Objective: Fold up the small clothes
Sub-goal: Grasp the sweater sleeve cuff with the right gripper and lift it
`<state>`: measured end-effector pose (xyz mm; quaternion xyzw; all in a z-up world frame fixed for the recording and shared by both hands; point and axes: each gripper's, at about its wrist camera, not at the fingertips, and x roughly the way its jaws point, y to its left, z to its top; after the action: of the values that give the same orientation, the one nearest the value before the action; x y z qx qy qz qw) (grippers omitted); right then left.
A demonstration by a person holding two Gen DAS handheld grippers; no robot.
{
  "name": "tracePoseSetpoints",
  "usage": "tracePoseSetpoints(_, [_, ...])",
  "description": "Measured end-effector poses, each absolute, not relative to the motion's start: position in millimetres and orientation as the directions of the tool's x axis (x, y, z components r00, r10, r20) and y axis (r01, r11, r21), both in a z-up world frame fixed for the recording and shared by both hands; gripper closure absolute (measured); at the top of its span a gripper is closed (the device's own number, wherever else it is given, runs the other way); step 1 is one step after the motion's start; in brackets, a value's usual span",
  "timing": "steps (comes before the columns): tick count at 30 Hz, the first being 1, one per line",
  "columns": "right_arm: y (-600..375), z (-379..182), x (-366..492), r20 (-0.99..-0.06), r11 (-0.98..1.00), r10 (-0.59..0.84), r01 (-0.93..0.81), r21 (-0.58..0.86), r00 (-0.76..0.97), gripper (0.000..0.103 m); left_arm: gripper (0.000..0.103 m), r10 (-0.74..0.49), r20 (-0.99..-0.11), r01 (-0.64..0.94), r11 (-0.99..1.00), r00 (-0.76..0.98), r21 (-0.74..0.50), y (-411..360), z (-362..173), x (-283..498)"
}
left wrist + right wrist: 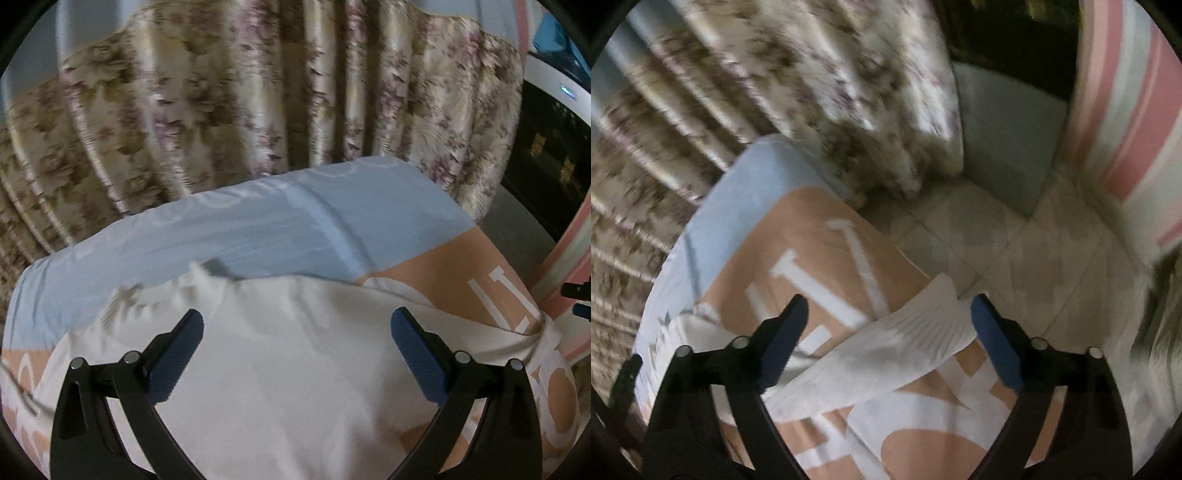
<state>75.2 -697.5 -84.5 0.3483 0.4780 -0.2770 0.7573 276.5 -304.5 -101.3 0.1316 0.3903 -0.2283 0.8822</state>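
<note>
My left gripper (295,332) spread wide, holding nothing, over white garment (280,369) on peach-and-blue bedsheet (295,225); right gripper (888,317) also wide open, empty, above its ribbed sleeve (886,350); floral curtain (258,92) behind

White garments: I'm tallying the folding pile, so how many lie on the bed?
1: a white garment spread on the bedsheet, its ribbed sleeve reaching toward the bed's edge. Others could be out of view.

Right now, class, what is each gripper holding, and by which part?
Nothing. The left gripper and right gripper are both open above the white garment, gripping no part.
</note>
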Motion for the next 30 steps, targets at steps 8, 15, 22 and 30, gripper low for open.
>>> tracePoseSetpoints(8, [-712.2,-129.0,81.6,-0.942,0.515,0.005,0.806,0.291,0.336,0.048,0.001,-0.280,-0.780,0.558,0.824,0.560,0.104,-342.1,-131.1,302.9])
tracePoseSetpoints(15, [-713.6,-134.0,69.2,-0.922,0.474,0.049,0.803,0.361,0.385,0.066,0.001,-0.270,-0.799,0.562,0.821,0.537,0.101,-340.9,-143.2,306.9])
tracePoseSetpoints(22, [-710.4,-137.0,63.4,-0.893,0.459,0.050,0.784,0.418,0.447,0.087,0.001,-0.265,-0.799,0.571,0.812,0.540,0.116,-340.1,-145.3,298.6])
tracePoseSetpoints(30, [-679.1,-90.7,66.6,-0.776,0.557,-0.051,0.663,0.501,0.629,0.090,0.001,-0.262,-0.806,0.565,0.818,0.530,0.106,-323.2,-140.0,287.9])
